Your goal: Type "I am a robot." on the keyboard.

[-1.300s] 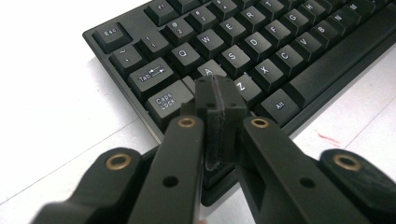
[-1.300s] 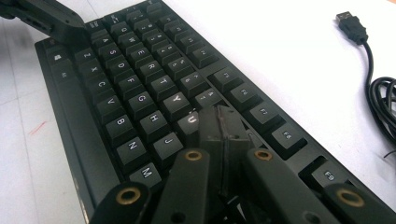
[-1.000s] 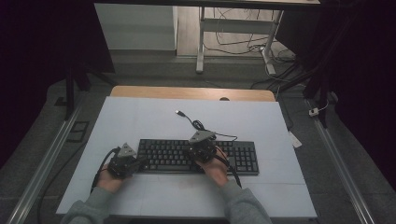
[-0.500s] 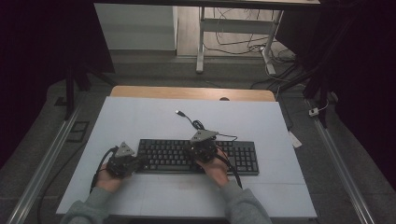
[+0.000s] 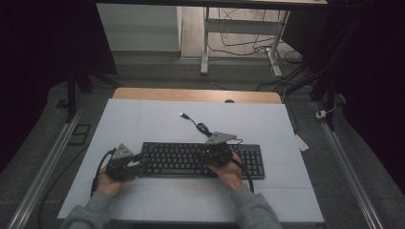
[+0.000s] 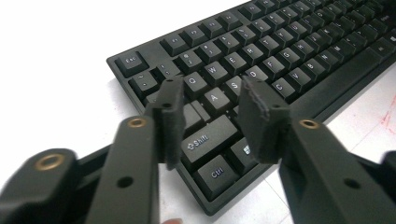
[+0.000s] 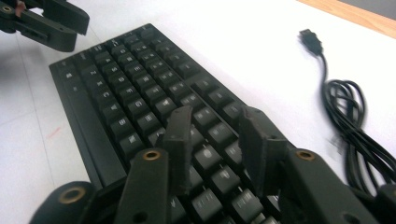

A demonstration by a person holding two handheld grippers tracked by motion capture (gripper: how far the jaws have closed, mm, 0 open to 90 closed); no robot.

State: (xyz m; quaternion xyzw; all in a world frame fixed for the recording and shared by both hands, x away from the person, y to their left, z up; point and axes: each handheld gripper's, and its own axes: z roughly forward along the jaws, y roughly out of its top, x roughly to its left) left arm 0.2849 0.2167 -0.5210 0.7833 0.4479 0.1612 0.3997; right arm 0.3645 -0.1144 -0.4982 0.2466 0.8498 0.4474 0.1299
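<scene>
A black keyboard (image 5: 176, 160) lies across the near half of the white table top (image 5: 143, 119). My left gripper (image 5: 138, 161) is at the keyboard's left end. In the left gripper view, its jaws (image 6: 211, 91) have just been opening and stand apart over the Shift and A keys (image 6: 205, 140), gripping nothing. My right gripper (image 5: 204, 153) hovers over the keyboard's right half. Its jaws (image 7: 215, 116) have also just been opening and stand apart above the keys (image 7: 140, 79), holding nothing. The keyboard's black cable (image 5: 200, 128) lies coiled behind it and ends in a USB plug (image 7: 310, 39).
A wooden strip (image 5: 191, 94) edges the far side of the table. Metal rails (image 5: 344, 171) run along both sides. A small white object (image 5: 302, 142) lies off the right edge. Desk legs and loose cables (image 5: 239, 43) stand on the floor beyond.
The right hand and its gripper have shifted slightly to the right over the keyboard. The left hand has kept its place.
</scene>
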